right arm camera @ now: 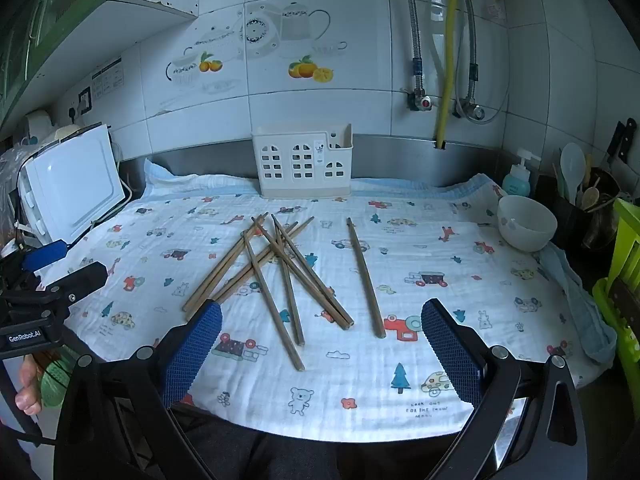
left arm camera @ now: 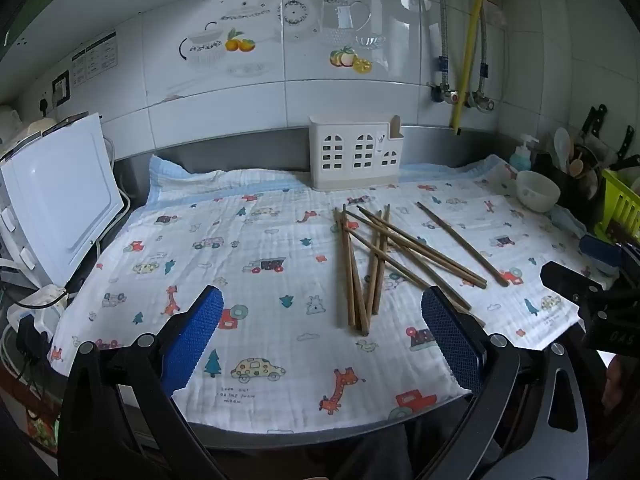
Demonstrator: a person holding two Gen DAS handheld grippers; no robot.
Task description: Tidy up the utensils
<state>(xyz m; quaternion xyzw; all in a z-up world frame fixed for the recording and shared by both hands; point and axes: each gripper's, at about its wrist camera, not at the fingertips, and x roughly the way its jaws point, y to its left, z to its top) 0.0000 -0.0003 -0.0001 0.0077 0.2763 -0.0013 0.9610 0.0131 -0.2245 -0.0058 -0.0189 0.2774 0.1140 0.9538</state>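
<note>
Several brown wooden chopsticks (left arm camera: 376,258) lie crossed in a loose pile on the printed cloth (left arm camera: 248,240); the pile also shows in the right wrist view (right arm camera: 280,272). One chopstick (right arm camera: 365,276) lies apart to the right of the pile. A cream utensil holder (left arm camera: 355,153) with window cut-outs stands upright at the back by the wall, also seen in the right wrist view (right arm camera: 304,162). My left gripper (left arm camera: 322,332) is open and empty, near the front edge, left of the pile. My right gripper (right arm camera: 322,340) is open and empty, just in front of the pile.
A white appliance (left arm camera: 60,196) stands at the left with cables beside it. A white bowl (right arm camera: 527,222) sits at the right on the cloth. A soap bottle (right arm camera: 517,180), a dark pot of spoons (right arm camera: 588,208) and a green rack (right arm camera: 624,272) crowd the right edge.
</note>
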